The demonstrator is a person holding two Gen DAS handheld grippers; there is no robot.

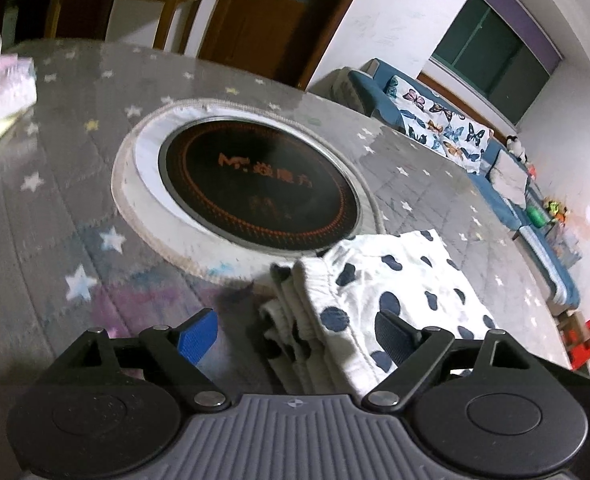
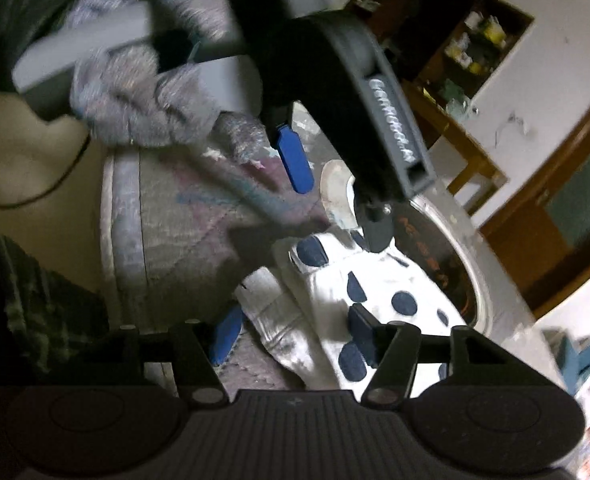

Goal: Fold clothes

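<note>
Garment (image 1: 379,292), white with navy spots, folded on the grey star-print tabletop (image 1: 55,216) beside the round black cooktop (image 1: 259,184), left gripper (image 1: 295,332) jaws released wide over its edge, right gripper (image 2: 295,332) jaws apart astride the cloth, not pinching.

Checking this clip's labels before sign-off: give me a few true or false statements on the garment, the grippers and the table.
1. The garment is white with dark blue spots. True.
2. The left gripper is clamped on it. False: its jaws stand open around the folded edge.
3. A round black hob is set into the table. True.
4. The garment hangs in the air. False: it lies on the star-print table cover.
</note>
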